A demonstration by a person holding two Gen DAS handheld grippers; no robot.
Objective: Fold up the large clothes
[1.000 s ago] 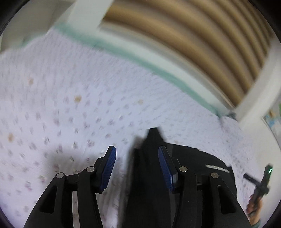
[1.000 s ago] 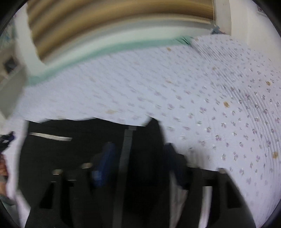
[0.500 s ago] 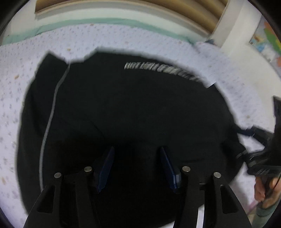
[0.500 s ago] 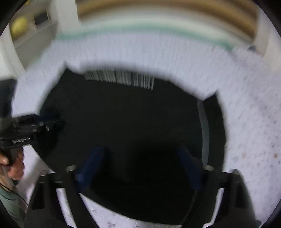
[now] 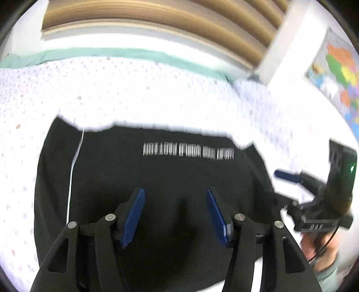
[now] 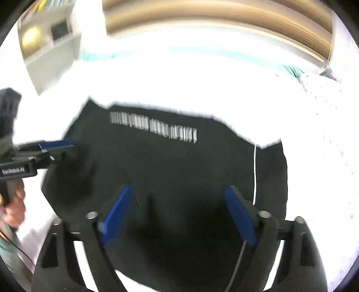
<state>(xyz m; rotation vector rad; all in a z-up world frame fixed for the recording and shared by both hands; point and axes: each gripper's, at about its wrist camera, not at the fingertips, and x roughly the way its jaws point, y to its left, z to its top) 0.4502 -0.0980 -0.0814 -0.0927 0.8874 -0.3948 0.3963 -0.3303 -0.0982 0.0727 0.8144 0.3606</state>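
Note:
A black garment (image 5: 157, 184) with a line of white lettering (image 5: 188, 151) and a thin white stripe (image 5: 75, 161) lies folded flat on the bed; it also shows in the right wrist view (image 6: 170, 170). My left gripper (image 5: 176, 216) is open and empty above the garment's near part. My right gripper (image 6: 179, 214) is open wide and empty above the near part too. Each gripper shows at the edge of the other's view, the right gripper (image 5: 289, 175) beside the garment's right edge and the left gripper (image 6: 56, 143) at its left edge.
The bed cover (image 5: 134, 89) is white with small flower dots and a teal border at the far edge. A wooden slatted headboard (image 5: 157, 20) stands behind. A colourful poster (image 5: 336, 74) hangs at right. Shelves (image 6: 44, 38) stand at left.
Both grippers have let go of the garment and pulled back and up. The garment now lies flat with its lettering showing. The right jaws have opened wider.

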